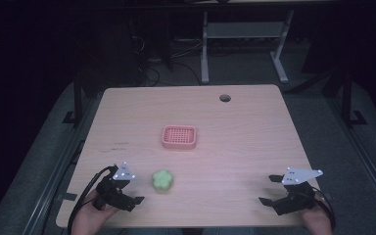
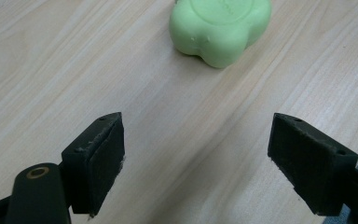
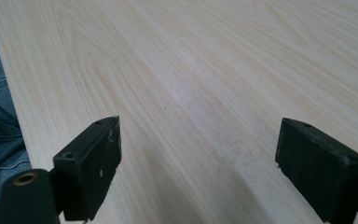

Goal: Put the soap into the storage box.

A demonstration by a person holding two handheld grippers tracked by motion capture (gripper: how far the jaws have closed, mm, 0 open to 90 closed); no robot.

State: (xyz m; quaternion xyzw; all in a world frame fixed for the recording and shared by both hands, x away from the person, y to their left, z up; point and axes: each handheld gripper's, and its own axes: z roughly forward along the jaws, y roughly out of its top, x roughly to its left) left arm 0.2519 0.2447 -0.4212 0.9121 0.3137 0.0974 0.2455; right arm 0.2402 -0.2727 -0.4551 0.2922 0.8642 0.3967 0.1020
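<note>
Nearest the table's point(image 1: 254, 122) front edge, the left gripper point(image 1: 129, 188) and right gripper point(image 1: 269, 190) rest wide open, holding nothing. A green flower-shaped block point(image 1: 162, 180) lies just beside the left gripper; a pink basket point(image 1: 179, 137) sits farther back.

The pale green, flower-shaped soap-like block point(image 2: 220, 29) is cut off by the top edge in the left gripper view. In the high view, both of the person's hands point(image 1: 94, 216) run off the bottom edge.
</note>
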